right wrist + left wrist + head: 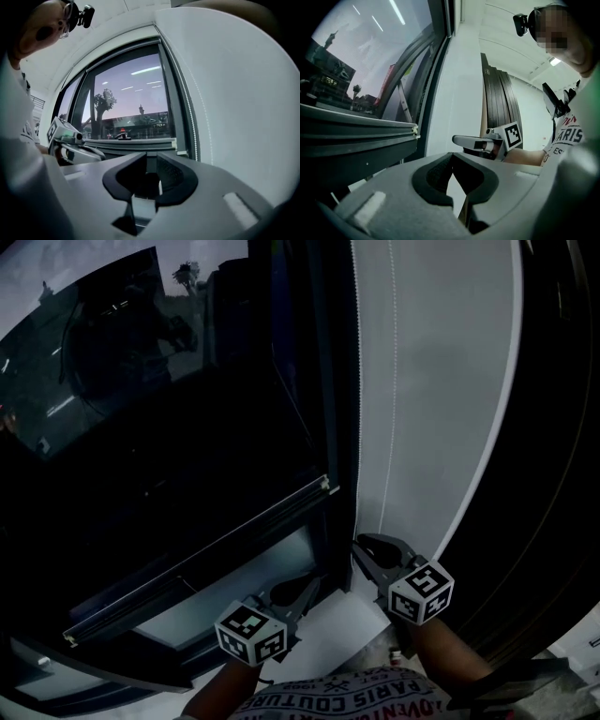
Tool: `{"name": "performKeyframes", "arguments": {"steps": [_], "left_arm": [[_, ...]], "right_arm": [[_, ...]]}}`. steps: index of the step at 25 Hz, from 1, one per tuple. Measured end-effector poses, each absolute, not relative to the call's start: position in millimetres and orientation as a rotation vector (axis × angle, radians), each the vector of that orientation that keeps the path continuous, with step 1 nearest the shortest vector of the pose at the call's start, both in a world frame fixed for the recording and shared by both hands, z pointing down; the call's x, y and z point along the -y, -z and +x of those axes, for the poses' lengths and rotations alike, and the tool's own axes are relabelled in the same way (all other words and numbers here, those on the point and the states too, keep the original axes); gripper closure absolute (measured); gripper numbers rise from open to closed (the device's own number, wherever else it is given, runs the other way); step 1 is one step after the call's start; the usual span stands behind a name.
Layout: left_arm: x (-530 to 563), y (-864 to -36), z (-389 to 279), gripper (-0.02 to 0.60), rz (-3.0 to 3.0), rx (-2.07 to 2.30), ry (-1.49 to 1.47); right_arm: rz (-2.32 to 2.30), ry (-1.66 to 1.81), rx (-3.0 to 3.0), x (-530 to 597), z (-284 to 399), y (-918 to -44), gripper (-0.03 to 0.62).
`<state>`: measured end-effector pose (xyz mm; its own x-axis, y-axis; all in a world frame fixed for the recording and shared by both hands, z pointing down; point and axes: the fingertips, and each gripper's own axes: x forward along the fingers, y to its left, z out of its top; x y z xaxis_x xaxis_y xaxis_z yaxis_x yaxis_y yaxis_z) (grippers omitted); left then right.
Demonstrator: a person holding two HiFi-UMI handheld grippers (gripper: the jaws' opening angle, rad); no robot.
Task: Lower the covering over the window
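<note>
A: Where is the blind (169, 474)?

B: It covers most of the window. Its rail (197, 557) hangs low and slants across the head view, with a paler strip of glass (234, 592) under it. I'd say only a little of the drop is left.

A: What does the next move turn on?

B: The chain (358, 381). It runs straight up and down along the right side of the frame, between the glass and the white wall (441, 409). Two beaded strands hang side by side.

A: Which gripper is nearer?

B: The right gripper (367, 549). Its tips are at the foot of the chain, just beside it. In the right gripper view the strands rise to the right of the jaws, not between them. The jaws are a narrow gap apart with only the frame showing through, so it holds nothing. It would need to shift a little right to take a strand.

A: And the left gripper (312, 585)?

B: It is lower and further left, under the rail's right end and near the frame. Its tips meet and there is nothing in them. It is well off the chain, so I'd leave the pull to the right.
</note>
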<state>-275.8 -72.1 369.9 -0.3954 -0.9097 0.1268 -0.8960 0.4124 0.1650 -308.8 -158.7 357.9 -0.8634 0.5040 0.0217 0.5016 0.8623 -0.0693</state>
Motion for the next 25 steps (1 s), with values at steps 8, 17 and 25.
{"name": "performKeyframes", "arguments": {"steps": [8, 17, 25], "left_arm": [[67, -374, -302, 0.578, 1.546, 2.5, 0.128], [60, -385, -320, 0.578, 1.503, 2.509, 0.15], [58, -387, -322, 0.578, 1.509, 2.501, 0.155]], "right_arm": [[-0.581, -0.062, 3.095, 184, -368, -344, 0.41], [-0.389, 0.009, 3.106, 196, -418, -352, 0.395], [-0.327, -0.011, 3.096, 201, -446, -357, 0.452]]}}
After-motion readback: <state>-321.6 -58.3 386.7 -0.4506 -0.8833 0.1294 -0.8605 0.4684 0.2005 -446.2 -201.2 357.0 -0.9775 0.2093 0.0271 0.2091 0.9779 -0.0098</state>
